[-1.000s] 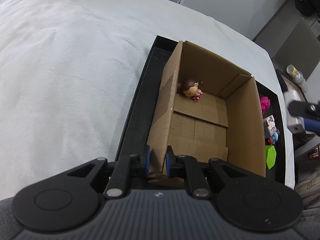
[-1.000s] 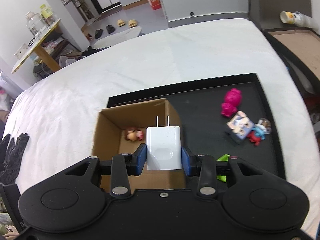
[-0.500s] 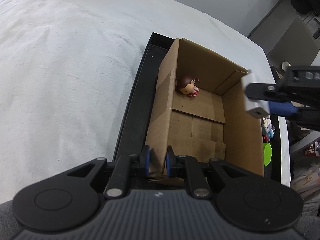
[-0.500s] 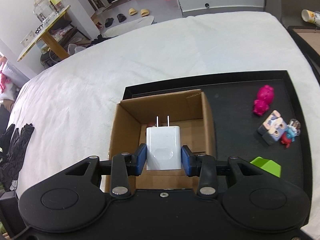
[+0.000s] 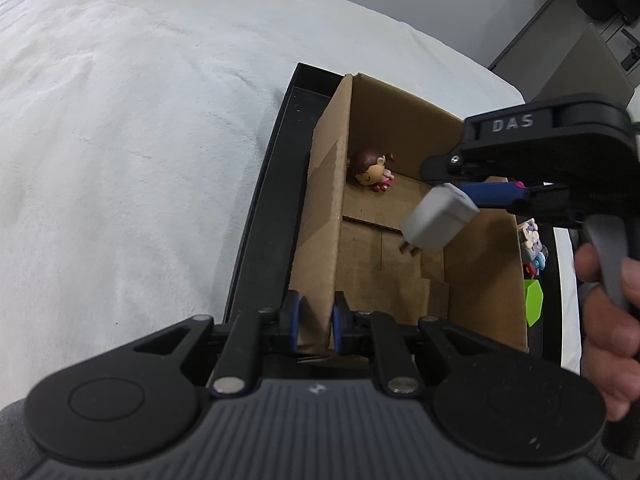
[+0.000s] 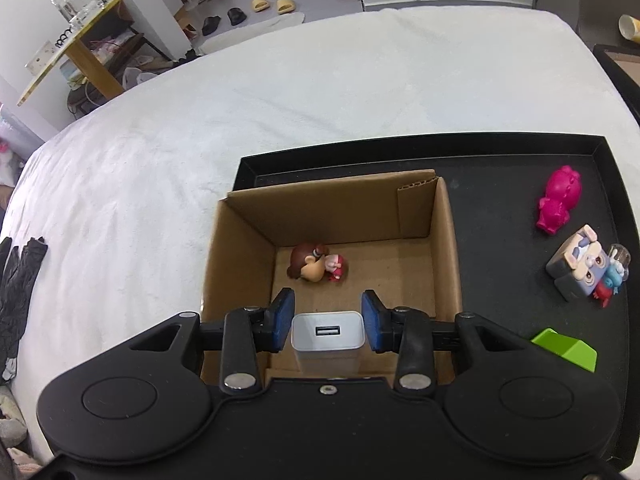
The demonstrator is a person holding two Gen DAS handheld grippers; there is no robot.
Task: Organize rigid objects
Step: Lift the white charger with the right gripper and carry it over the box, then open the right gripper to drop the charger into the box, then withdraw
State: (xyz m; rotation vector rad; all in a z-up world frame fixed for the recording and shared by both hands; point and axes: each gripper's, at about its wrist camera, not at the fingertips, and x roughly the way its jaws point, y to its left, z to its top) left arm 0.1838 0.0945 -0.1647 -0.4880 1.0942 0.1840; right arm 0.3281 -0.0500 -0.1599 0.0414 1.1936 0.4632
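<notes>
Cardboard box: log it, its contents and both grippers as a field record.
box: cardboard box, open-topped, standing on the black tray
inside: one brown-haired doll figure, lying by the far wall
left gripper: shut on the box's side wall
right gripper: shut on the white charger, over the box's opening, prongs pointing down
outside the box, on the tray: pink toy, grey block figure, green block
</notes>
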